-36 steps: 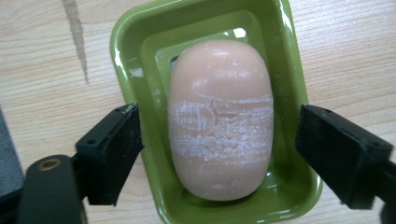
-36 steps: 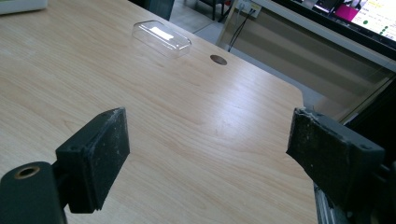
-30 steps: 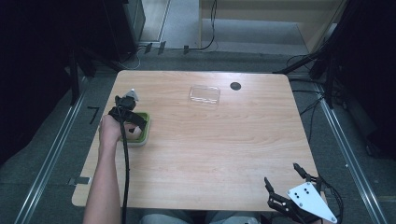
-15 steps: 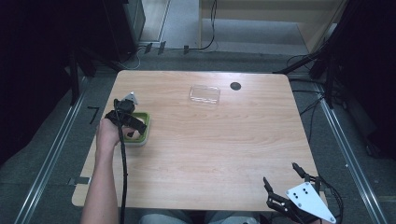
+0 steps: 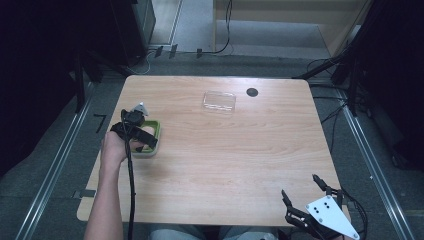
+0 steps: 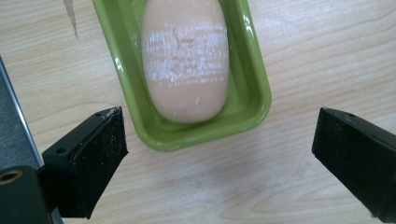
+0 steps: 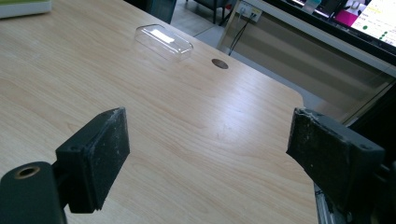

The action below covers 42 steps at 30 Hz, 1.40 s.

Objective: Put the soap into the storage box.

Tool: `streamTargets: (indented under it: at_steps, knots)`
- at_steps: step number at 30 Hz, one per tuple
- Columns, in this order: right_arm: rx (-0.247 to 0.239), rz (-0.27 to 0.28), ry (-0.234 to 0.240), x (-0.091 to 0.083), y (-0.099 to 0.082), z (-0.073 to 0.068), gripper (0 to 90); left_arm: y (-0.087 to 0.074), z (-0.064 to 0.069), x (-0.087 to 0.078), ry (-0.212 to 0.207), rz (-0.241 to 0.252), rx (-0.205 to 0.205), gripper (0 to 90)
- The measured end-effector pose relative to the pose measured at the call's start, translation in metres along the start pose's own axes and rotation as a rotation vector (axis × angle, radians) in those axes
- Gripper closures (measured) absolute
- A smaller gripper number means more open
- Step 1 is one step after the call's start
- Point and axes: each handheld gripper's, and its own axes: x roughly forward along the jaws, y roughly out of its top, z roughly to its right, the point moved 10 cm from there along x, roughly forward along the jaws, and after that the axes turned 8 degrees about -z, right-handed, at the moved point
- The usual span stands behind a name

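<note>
Lime green tray (image 6: 254,100) with a pale peach soap (image 6: 185,60) in it, chalky white scuffed band across its middle. Light wood-grain bench (image 5: 240,150), clear plastic lid (image 5: 219,101), small black disc (image 5: 252,92). Both tools have black pads.

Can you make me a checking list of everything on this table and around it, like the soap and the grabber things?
Surface: wooden table, pale, with a round dark hole near the far edge.
Job's things: peach soap bar lies in the green dish near the table's left edge; its top looks scuffed white.
Clutter: one clear plastic lid lies apart, toward the far edge.
Grippers: left gripper hangs over the dish, its jaws have just been opening, nothing between the fingers; right gripper is open, at the near right corner.
Cables: a black cable trails along the forearm.
Surroundings: grey floor, metal rails, more cables behind the table.
</note>
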Motion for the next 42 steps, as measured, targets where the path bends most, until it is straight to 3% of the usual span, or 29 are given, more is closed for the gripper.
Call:
streamTargets:
  at_steps: [22,30,33,42]
  knots:
    - [-0.004,0.005,0.001,-0.001,0.001,-0.001,13.3,-0.043,0.010,0.005,-0.007,0.005,0.025,1.4]
    - [-0.006,0.009,0.006,0.000,0.002,-0.002,13.3,-0.061,0.013,0.014,-0.018,-0.015,0.033,1.2]
    - [-0.005,0.012,0.006,0.001,0.002,-0.002,13.3,-0.069,0.011,0.019,-0.001,-0.032,0.031,1.0]
    - [0.001,0.016,0.009,0.003,0.004,-0.003,13.3,-0.087,0.006,0.032,-0.001,-0.020,0.023,0.5]
